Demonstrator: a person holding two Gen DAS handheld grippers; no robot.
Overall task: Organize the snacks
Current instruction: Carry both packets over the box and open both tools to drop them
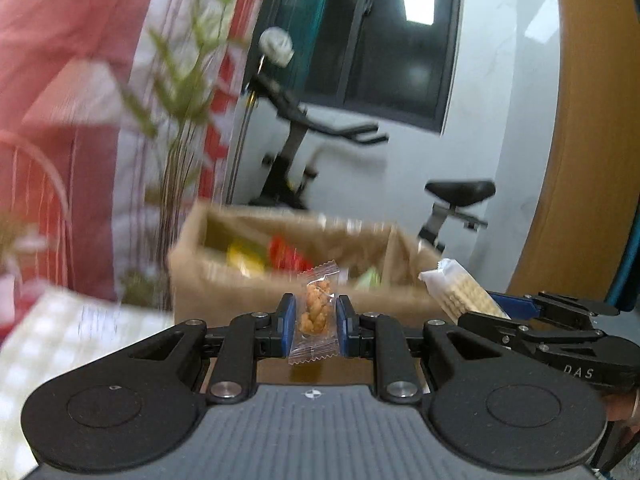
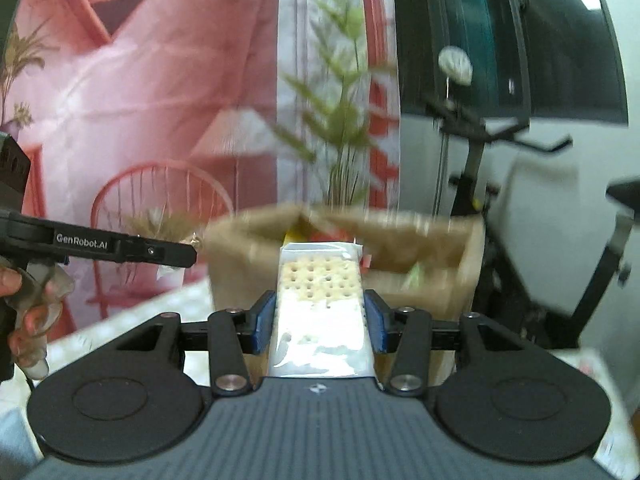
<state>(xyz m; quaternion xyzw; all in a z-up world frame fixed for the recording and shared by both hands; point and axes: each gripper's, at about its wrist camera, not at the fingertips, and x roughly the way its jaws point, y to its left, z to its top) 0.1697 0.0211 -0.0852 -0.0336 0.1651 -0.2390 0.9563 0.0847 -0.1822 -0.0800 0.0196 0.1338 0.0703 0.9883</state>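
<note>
My left gripper [image 1: 315,322] is shut on a small clear packet of a twisted orange snack [image 1: 316,312], held upright above the table. My right gripper [image 2: 320,316] is shut on a clear pack of square crackers [image 2: 320,304]; the same cracker pack [image 1: 464,290] shows at the right of the left wrist view. Ahead of both stands a brown fabric basket [image 1: 224,280], blurred, with a divider and yellow, red and green packets inside. In the right wrist view the basket [image 2: 424,248] lies just beyond the crackers, and the left gripper's arm [image 2: 120,246] crosses at the left, held by a hand [image 2: 32,312].
A leafy plant [image 1: 180,92] stands left of the basket before a pink printed backdrop [image 1: 60,40]. A checked cloth [image 1: 60,344] covers the table at the left. An exercise bike [image 1: 296,152] and a dark window [image 1: 380,32] are behind; a wooden panel [image 1: 580,140] rises at the right.
</note>
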